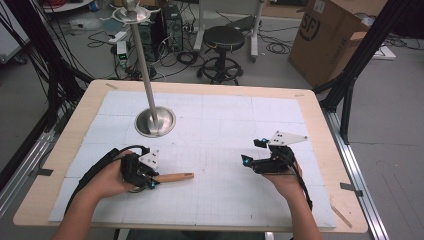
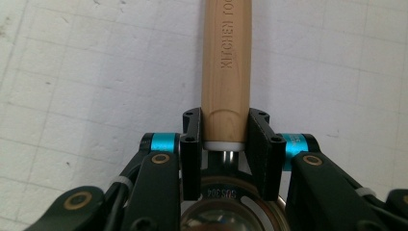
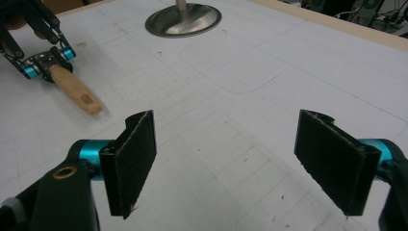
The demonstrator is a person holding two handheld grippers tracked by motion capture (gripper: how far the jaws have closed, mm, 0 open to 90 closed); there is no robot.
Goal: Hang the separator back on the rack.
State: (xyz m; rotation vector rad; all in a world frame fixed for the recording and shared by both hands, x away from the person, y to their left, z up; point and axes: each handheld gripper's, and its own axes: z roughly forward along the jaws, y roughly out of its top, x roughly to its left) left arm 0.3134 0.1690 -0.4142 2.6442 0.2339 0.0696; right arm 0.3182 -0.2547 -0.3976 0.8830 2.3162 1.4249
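Handle point(image 2: 225, 62) between left fingers point(image 2: 191, 144)

The table point(image 1: 320, 150) carries one white gridded mat point(image 1: 225, 130) and one steel stand point(image 1: 155, 121) at eleven o'clock. One wooden-handled kitchen tool point(image 1: 175, 176) lies at seven o'clock. Two grippers are there: the left gripper point(image 1: 152, 181) and the right gripper point(image 1: 247, 160). Beyond the table, at twelve o'clock, stand one black stool point(image 1: 223, 39) and one cardboard box point(image 1: 330, 35).

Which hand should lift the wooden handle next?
Left. The left gripper already has its jaws around the wooden handle. The right gripper is open, apart from it across the mat.
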